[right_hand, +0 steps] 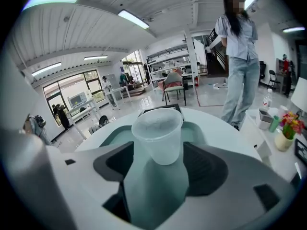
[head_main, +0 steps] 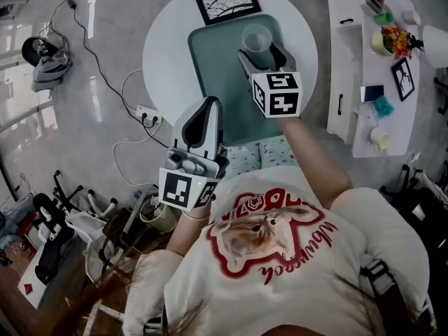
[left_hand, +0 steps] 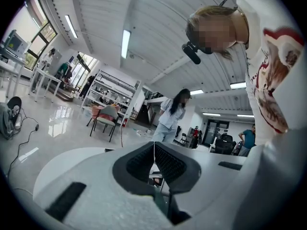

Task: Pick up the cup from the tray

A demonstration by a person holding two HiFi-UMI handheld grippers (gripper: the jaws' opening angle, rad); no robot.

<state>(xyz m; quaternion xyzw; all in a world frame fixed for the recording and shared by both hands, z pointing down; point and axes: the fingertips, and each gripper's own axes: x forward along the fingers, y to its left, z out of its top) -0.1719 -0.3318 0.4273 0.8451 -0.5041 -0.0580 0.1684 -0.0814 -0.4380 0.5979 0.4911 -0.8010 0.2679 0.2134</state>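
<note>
Teal tray [right_hand: 112,135] partly hidden behind right gripper [right_hand: 159,157], translucent cup [right_hand: 157,131] between spread jaws

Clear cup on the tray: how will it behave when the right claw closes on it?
The cup looks thin, translucent and empty: probably light, and its wall may buckle under a hard squeeze. It tapers to a narrow base on the tray, so an off-centre nudge could tip it. The smooth taper may slip.
</note>
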